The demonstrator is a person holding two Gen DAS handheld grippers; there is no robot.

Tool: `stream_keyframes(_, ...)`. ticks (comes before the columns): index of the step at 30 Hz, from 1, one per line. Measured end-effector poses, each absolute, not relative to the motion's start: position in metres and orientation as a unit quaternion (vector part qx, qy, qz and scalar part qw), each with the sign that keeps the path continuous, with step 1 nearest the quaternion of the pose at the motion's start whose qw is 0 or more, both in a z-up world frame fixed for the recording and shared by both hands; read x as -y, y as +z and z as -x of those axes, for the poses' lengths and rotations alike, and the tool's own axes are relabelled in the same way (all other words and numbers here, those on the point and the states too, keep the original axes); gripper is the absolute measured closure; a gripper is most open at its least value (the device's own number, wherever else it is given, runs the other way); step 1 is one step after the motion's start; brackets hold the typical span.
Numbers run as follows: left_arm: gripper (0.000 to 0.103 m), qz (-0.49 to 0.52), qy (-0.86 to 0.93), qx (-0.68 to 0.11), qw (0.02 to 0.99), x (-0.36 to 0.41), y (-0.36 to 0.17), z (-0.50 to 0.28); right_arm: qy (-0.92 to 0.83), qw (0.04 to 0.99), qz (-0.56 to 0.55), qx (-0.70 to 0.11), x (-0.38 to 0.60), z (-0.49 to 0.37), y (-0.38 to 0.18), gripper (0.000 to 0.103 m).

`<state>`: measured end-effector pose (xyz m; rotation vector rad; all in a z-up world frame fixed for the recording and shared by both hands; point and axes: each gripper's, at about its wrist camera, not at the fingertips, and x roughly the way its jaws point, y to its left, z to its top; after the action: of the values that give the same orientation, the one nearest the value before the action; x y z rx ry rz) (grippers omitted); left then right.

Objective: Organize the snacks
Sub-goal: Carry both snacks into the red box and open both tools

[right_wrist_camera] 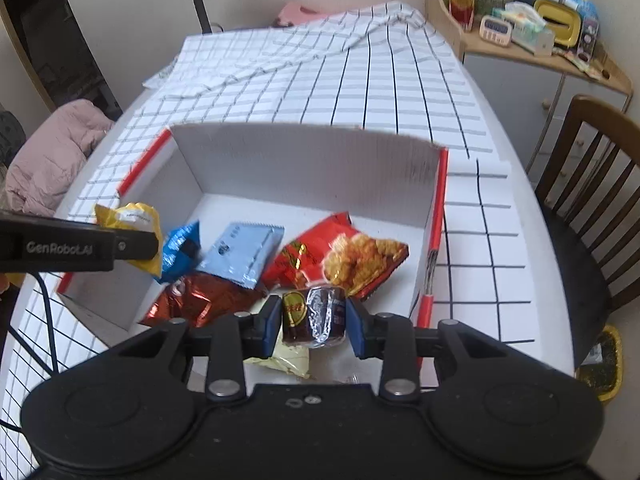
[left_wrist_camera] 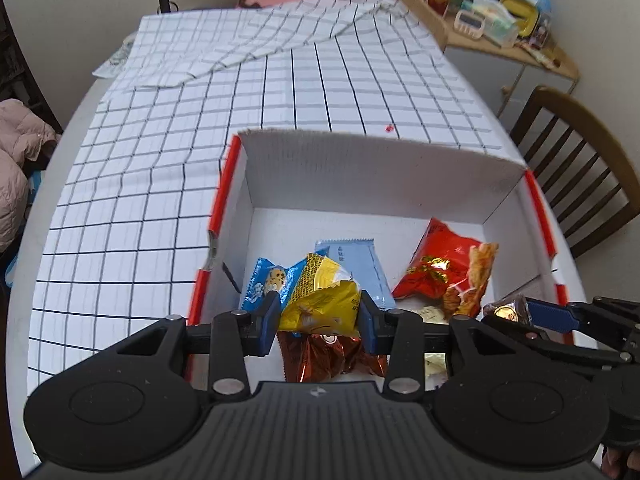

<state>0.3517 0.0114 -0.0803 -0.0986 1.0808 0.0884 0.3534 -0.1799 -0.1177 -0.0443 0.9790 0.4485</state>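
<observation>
Nearest to me, the left gripper (left_wrist_camera: 319, 314) is clamped on a yellow snack packet (left_wrist_camera: 320, 300), its blue pads (left_wrist_camera: 270, 322) pressing the crumpled wrapper from both sides. The packet sits right between the fingertips and sticks out beyond them, its long axis running away from the gripper and tilted to the left at the far end. It hangs over the near left part of the white box (left_wrist_camera: 380, 164).

To its right, the right gripper (right_wrist_camera: 313, 318) is closed on a small dark wrapped snack (right_wrist_camera: 314, 316) with a gold round label and a silvery patch. That piece fills the gap between the pads, lying across them with its long axis left to right, above the near edge of the box.

Below and beyond the two grippers, the box floor holds the rest: a shiny brown foil packet (right_wrist_camera: 192, 300) under the left gripper, a blue packet (left_wrist_camera: 266, 280) with a biscuit picture at the left, a pale blue sachet (right_wrist_camera: 244, 252) lying flat and pointing towards the far wall, and a red bag (right_wrist_camera: 344, 256) of fried snacks on the right, lying slantwise. A pale yellowish packet (right_wrist_camera: 286, 360) lies near the right gripper.

The box, trimmed in red along its side edges, stands on a checked tablecloth (left_wrist_camera: 160, 160). A wooden chair (right_wrist_camera: 592, 168) stands at the right of the table.
</observation>
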Motion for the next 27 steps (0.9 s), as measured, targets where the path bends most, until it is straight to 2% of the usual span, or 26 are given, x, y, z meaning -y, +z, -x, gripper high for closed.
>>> stream_keyframes(14, 0.063, 0.03, 0.041, -0.54, 0.84, -0.008, -0.109, -0.365, 0.225, 0.853, 0.049, -0.469, 0.172, -0.359, -0.128, 0.069)
stream_keyframes(16, 0.06, 0.031, 0.04, -0.539, 0.841, -0.008, -0.108, -0.364, 0.226, 0.852, 0.046, -0.47, 0.172, -0.359, -0.127, 0.069)
stream_keyframes(20, 0.048, 0.034, 0.039, -0.531, 0.846, -0.011, -0.103, -0.36, 0.231, 0.853, 0.045, -0.467, 0.171, -0.354, -0.122, 0.069)
stream_keyframes(27, 0.041, 0.043, 0.039, -0.514, 0.856, -0.015, -0.085, -0.343, 0.237, 0.859, 0.039, -0.453, 0.174, -0.339, -0.107, 0.068)
